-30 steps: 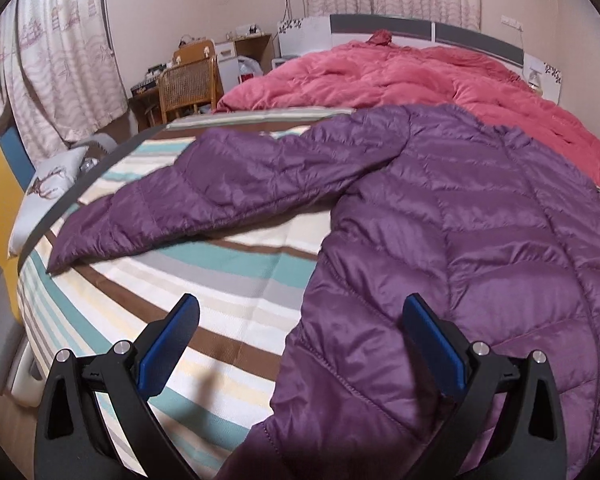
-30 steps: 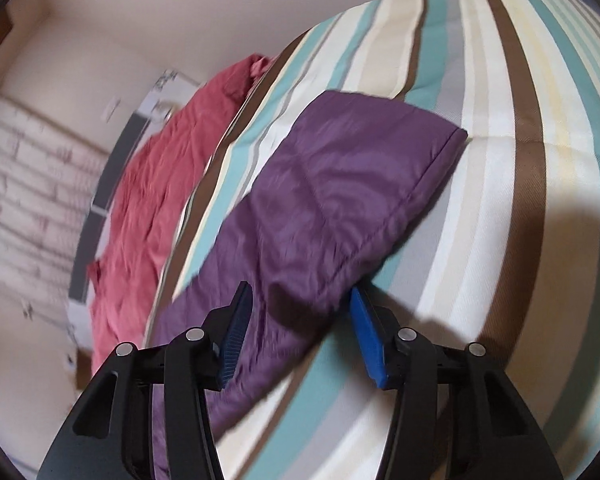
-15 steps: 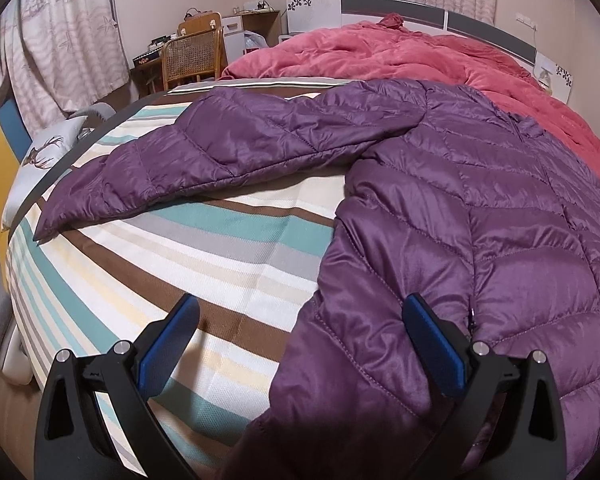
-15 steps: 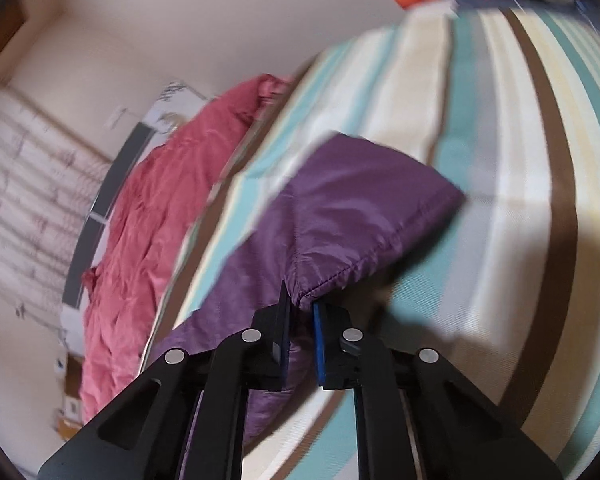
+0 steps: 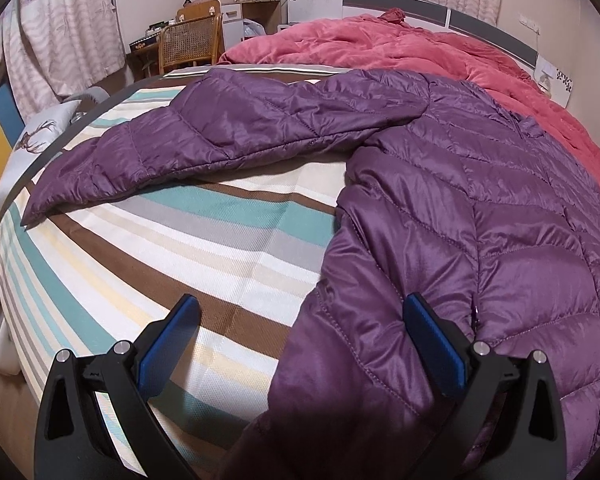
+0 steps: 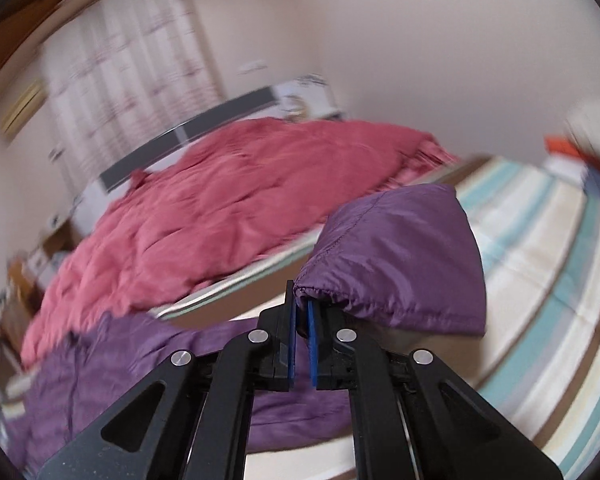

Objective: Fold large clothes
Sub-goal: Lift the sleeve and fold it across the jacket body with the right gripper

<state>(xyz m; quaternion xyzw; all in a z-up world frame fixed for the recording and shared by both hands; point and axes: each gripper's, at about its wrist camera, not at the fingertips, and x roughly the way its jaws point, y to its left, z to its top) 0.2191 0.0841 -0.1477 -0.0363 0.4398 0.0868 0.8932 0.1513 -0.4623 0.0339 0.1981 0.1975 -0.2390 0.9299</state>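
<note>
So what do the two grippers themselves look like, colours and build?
Both look alike. The left gripper has matte black plastic arms with triangular cut-outs, round silver pivot screws, and flat blue pads lining the jaws. The right gripper shows the same black frame, silver screws and blue pads. No cables, markings or sleeves show.

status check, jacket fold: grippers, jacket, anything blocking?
Right gripper shut on sleeve cuff, lifted off striped sheet. Left gripper open over purple jacket hem. Pink duvet beyond; no obstruction.
</note>
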